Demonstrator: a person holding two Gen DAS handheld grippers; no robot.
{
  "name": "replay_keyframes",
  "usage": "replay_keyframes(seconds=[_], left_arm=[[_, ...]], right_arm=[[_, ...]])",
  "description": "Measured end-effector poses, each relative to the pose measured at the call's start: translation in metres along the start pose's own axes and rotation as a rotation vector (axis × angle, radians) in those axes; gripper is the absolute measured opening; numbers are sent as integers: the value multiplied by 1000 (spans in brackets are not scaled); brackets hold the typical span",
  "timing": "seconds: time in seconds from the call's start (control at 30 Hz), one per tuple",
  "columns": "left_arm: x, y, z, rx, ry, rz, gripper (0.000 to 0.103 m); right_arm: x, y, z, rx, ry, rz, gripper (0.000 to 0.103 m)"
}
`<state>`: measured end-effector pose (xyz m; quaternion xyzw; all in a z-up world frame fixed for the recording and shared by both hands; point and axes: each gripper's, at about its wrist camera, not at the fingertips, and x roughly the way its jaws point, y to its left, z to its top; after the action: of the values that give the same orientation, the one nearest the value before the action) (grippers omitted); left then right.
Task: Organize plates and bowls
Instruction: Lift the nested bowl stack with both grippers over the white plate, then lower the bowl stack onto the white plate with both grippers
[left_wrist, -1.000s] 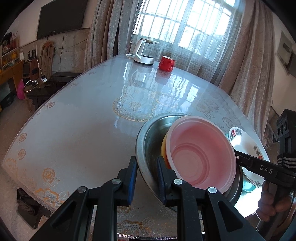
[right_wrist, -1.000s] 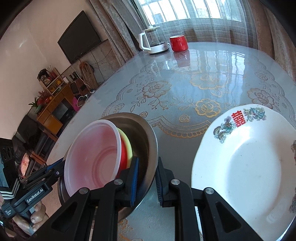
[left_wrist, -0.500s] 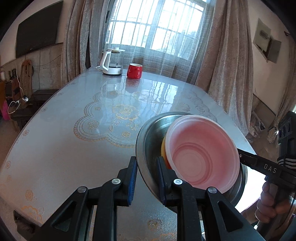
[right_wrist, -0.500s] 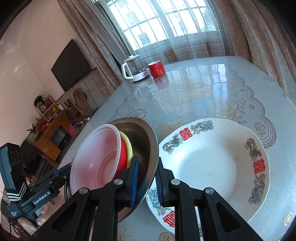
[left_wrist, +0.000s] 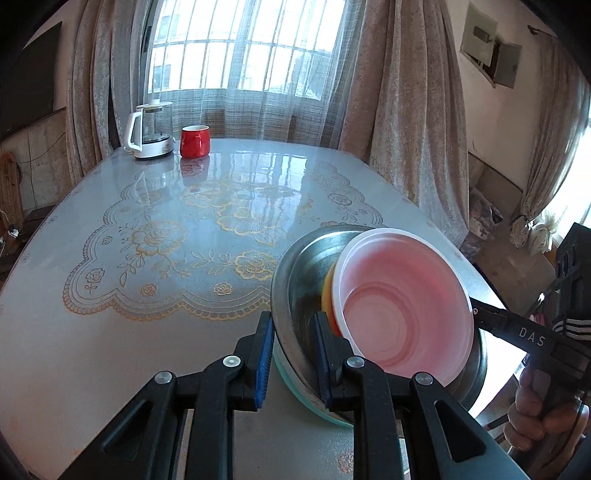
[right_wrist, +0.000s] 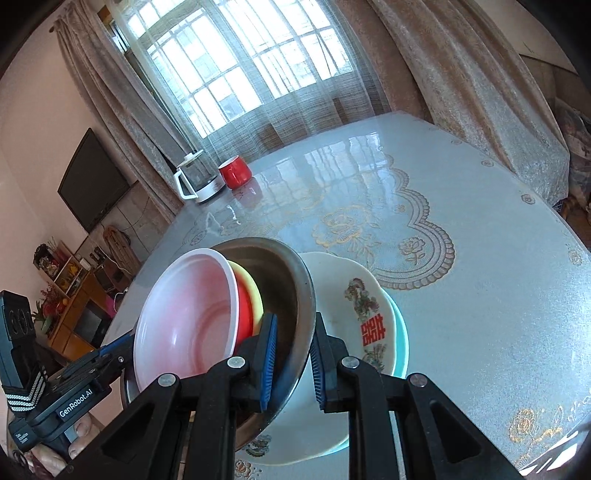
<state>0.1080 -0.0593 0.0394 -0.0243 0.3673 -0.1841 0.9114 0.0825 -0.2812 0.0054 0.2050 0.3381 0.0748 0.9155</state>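
Overhead, both grippers' fingers (left_wrist: 292, 363) (right_wrist: 291, 363) tight on opposite steel basin (left_wrist: 299, 273) rims, above plate (right_wrist: 354, 295) edge.

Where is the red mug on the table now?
The red mug stands at the table's far end near the window, just right of the white kettle in both views.
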Motion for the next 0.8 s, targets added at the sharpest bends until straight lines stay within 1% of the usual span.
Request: replay_keyframes(seconds=[0.3,0.4,0.5,0.8], left_arm=[[28,-12,-5,14,60,-1,22],[30,-15,-8,26,59,-2,22],[30,-16,-9,31,57,2,22],[30,-11,-14,5,78,-9,22]], right_arm=[[10,-23,-6,14,13,-77,19],[15,-30,-9,27,22,-71,18],[16,-29,-9,15,18,-89,18],[17,-28,-10,20,24,-80,18]])
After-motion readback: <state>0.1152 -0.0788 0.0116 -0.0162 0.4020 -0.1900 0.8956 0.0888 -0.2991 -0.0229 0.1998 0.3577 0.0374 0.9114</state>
